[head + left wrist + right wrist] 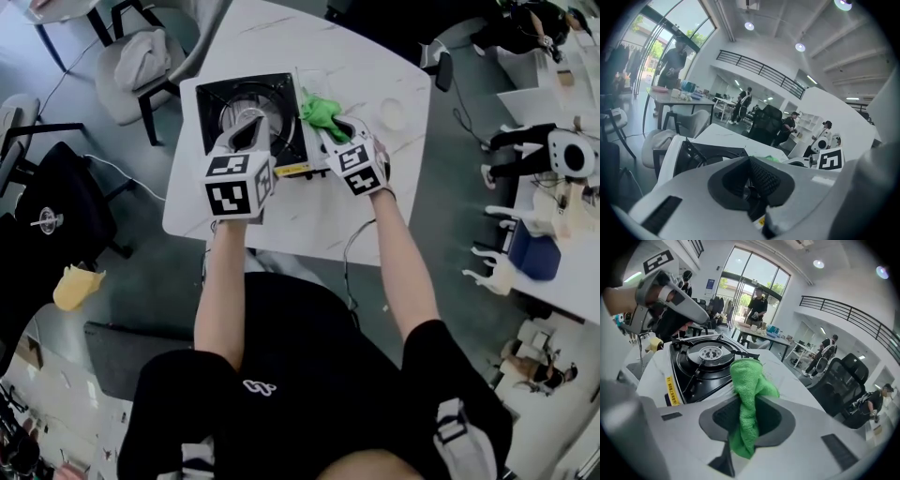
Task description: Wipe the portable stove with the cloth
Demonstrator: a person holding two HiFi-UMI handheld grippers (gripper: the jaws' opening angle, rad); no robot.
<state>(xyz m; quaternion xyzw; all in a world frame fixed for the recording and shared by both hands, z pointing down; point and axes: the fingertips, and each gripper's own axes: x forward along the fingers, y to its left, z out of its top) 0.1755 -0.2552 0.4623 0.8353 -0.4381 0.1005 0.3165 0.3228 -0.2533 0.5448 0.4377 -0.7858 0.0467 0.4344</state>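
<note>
My right gripper [748, 423] is clenching the cloth [749, 377] by a fold, left gripper [752, 183] closed empty; the portable stove [689, 369] is threatening to snag it free.

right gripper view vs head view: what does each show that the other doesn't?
Only the right gripper view: the right gripper with its jaws shut on the green microfibre cloth, seen close up, plus the tall windows and balcony railing. Only the head view: the person's forearms, the white table in full outline, and the grey chair. Both: the black-topped portable stove, the cloth, and the left gripper over the stove.
</note>
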